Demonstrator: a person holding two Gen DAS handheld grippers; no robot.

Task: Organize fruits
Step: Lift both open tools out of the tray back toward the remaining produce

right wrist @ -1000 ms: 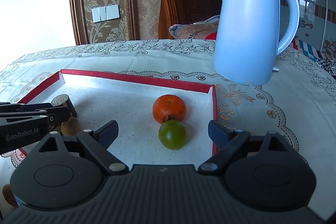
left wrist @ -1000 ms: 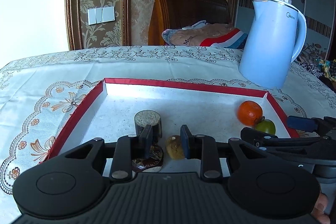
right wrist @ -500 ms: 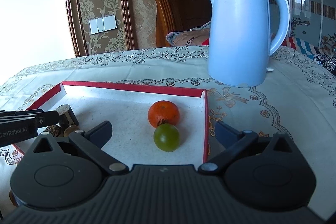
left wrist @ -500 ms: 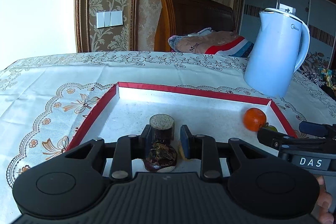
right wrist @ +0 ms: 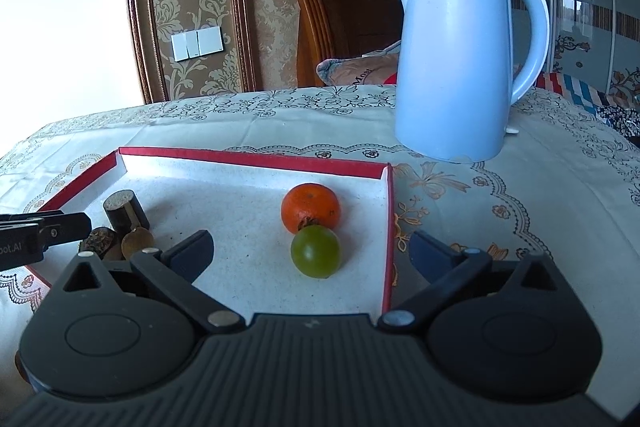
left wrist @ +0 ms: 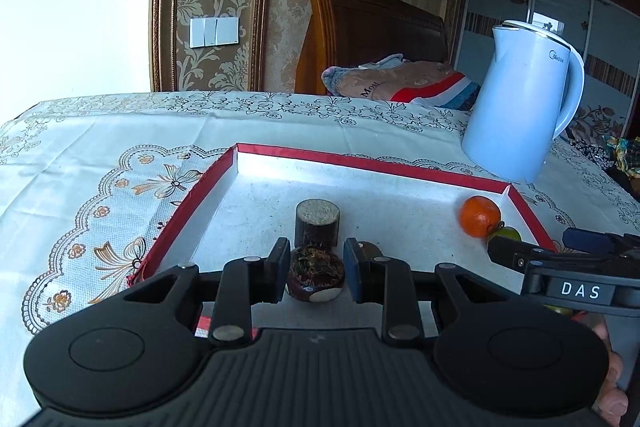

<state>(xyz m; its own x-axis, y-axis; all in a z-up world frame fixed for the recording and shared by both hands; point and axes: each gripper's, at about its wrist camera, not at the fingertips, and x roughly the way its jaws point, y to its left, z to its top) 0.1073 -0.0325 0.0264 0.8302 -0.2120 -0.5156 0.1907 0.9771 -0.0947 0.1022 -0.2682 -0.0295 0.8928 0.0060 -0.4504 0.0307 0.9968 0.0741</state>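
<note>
The left claw [left wrist: 316, 273] is narrow, its pads closed on a dark mangosteen [left wrist: 315, 274] near the front edge of the red-rimmed tray [left wrist: 360, 163]. The right claw [right wrist: 310, 253] has just been opening and stands wide, touching nothing, with a green fruit [right wrist: 316, 251] between its fingers and against an orange [right wrist: 310, 207] by the tray's right wall. A blue kettle [right wrist: 452, 67] stands on the tabletop [right wrist: 500, 187] beyond the tray's far right corner.

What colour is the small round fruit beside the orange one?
Green fruit, clearest in the right wrist view.
</note>
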